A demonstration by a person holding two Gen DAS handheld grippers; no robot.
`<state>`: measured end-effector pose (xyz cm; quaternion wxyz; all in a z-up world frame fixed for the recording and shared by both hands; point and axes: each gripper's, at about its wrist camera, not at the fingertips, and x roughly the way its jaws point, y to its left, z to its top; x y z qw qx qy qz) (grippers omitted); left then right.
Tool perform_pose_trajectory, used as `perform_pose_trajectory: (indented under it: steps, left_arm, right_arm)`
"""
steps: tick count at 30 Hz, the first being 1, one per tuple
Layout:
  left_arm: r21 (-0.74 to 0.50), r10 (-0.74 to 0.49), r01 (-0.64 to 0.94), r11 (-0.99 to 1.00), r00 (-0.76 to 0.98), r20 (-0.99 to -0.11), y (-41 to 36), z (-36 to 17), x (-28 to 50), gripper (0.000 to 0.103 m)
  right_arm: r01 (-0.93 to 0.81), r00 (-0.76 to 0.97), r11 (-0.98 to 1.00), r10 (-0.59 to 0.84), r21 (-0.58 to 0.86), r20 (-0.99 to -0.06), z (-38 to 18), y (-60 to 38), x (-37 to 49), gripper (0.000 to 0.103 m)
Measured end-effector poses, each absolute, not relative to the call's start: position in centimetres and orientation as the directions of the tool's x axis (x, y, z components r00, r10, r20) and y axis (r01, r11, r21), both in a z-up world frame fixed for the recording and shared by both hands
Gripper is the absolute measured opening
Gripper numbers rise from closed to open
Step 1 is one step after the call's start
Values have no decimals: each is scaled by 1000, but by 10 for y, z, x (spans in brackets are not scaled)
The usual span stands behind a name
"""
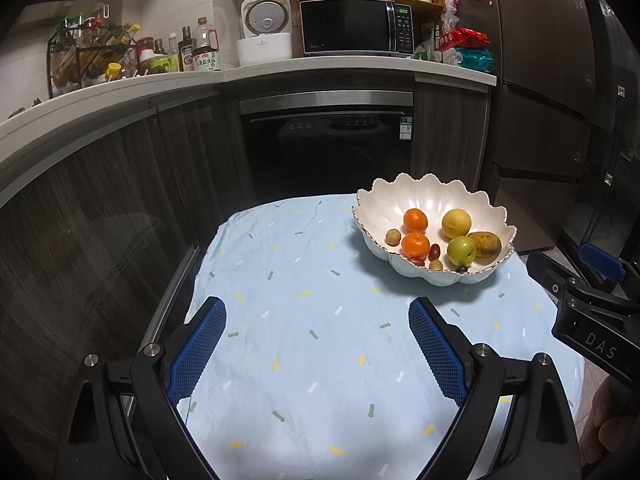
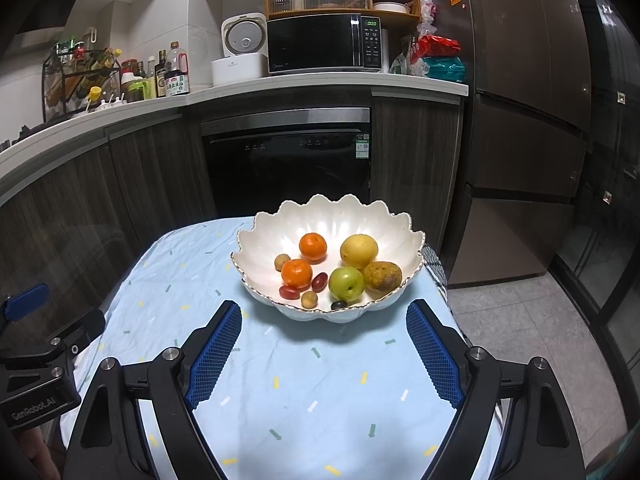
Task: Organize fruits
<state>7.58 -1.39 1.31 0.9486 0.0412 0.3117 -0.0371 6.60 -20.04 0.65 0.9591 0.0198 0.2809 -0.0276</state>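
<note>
A white scalloped bowl (image 1: 416,196) (image 2: 264,240) stands at the far right of a table with a light blue cloth (image 1: 320,320) (image 2: 304,380). In it lie two oranges (image 2: 297,273), a yellow fruit (image 2: 359,250), a green apple (image 2: 346,283), a brownish pear (image 2: 383,276) and several small fruits. My left gripper (image 1: 317,310) is open and empty, over the cloth, left of and nearer than the bowl. My right gripper (image 2: 324,314) is open and empty, just in front of the bowl's near rim. Each gripper's body shows at the edge of the other's view.
Behind the table are dark cabinets, a built-in dishwasher (image 2: 288,160) and a white counter with a microwave (image 2: 324,44), a rice cooker (image 2: 240,56) and bottles (image 2: 172,76). A tall dark fridge (image 2: 532,120) stands at the right.
</note>
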Motion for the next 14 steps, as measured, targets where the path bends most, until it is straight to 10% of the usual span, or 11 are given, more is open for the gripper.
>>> perform_pose_trajectory:
  steps: [14]
  left_arm:
    - [64,-48,107,992,802,-595,-18,11,78,97]
  right_arm:
    - [66,840,998,-42,25,-541,7,-203,66,85]
